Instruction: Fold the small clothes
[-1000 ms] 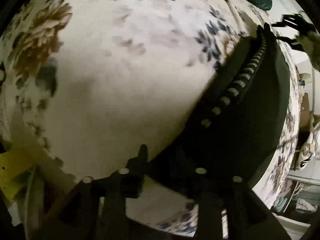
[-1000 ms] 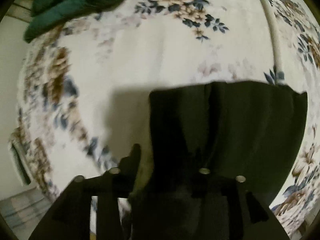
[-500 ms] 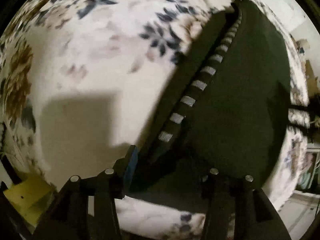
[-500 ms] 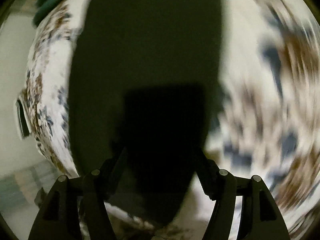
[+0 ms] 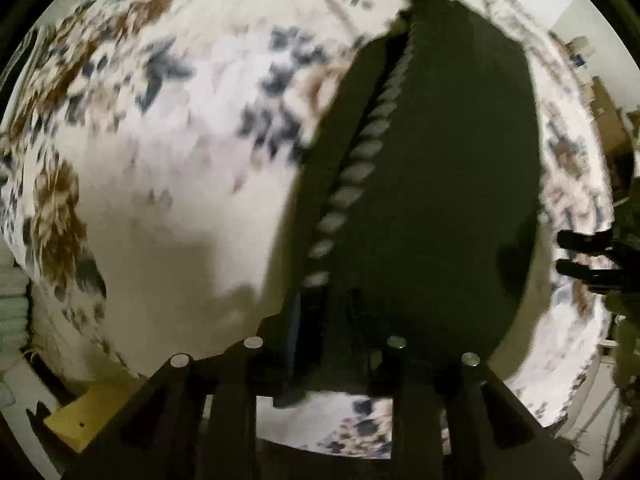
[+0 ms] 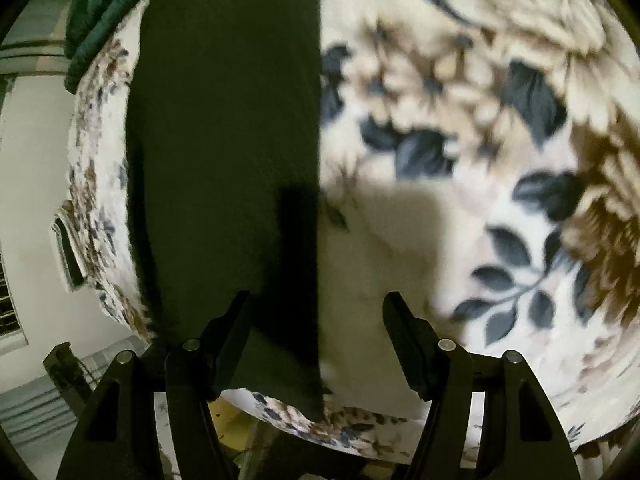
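Note:
A dark green-black garment (image 5: 436, 184) with a white dashed stripe (image 5: 360, 168) lies folded lengthwise on the floral bed cover (image 5: 168, 184). My left gripper (image 5: 332, 320) is shut on the garment's near end beside the stripe. In the right wrist view the garment (image 6: 228, 132) lies flat as a long dark strip. My right gripper (image 6: 316, 312) is open and empty just above its near right edge. The right gripper also shows at the right edge of the left wrist view (image 5: 588, 256).
A dark teal cloth (image 6: 100, 8) lies bunched at the far end of the bed. The bed's edge and a pale floor (image 6: 36, 184) run along the left of the right wrist view. A yellow object (image 5: 84, 420) sits below the bed edge.
My right gripper has let go of the garment, opened, and drawn back to the garment's right edge. My left gripper keeps its hold and has shifted a little; the garment now lies flatter.

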`<state>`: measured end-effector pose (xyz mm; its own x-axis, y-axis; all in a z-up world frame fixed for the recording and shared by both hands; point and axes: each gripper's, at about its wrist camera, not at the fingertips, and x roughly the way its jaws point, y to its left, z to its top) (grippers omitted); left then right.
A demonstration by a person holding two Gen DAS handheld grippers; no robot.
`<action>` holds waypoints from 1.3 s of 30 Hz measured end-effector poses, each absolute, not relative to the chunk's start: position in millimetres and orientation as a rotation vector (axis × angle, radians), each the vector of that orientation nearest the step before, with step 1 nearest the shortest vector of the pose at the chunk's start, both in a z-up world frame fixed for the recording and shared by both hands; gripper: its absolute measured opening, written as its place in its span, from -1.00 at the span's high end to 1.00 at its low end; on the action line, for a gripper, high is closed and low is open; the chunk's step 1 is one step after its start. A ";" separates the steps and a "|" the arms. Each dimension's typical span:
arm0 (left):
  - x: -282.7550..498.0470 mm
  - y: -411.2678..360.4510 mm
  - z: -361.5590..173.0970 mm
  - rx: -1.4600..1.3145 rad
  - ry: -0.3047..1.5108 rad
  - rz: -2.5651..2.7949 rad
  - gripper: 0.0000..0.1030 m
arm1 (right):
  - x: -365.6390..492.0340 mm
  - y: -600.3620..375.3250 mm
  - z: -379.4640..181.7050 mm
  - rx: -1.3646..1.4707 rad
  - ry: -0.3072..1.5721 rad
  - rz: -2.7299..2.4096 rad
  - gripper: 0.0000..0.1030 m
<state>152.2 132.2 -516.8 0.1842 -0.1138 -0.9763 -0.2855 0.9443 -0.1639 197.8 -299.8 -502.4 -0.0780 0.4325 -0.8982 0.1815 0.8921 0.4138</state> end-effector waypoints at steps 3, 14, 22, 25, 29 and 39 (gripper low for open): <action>175.8 143.2 -498.3 -0.368 1.341 0.096 0.15 | 215.4 -308.2 -495.3 0.510 1.631 0.196 -0.33; 428.8 138.8 -496.7 -0.389 1.142 -0.139 -0.05 | 364.7 -351.7 -486.0 0.593 1.461 0.041 -0.33; 579.0 109.6 -558.0 -0.341 1.193 -0.294 0.79 | 498.2 -385.3 -504.1 0.788 1.344 0.020 -0.33; 590.7 112.7 -560.9 -0.382 1.187 -0.316 0.89 | 525.2 -388.2 -519.7 0.869 1.354 0.028 -0.31; 594.2 140.6 -561.0 -0.487 1.173 -0.296 0.89 | 535.0 -384.2 -514.3 0.868 1.308 -0.023 0.77; 591.4 148.5 -561.0 -0.473 1.235 -0.289 0.76 | 535.1 -384.8 -515.1 0.816 1.385 -0.056 0.31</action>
<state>591.4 148.5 -561.0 0.3113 -0.4586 -0.8324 -0.0412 0.8685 -0.4939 535.1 -384.8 -515.1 0.2293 0.4185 -0.8788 0.4882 0.7316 0.4758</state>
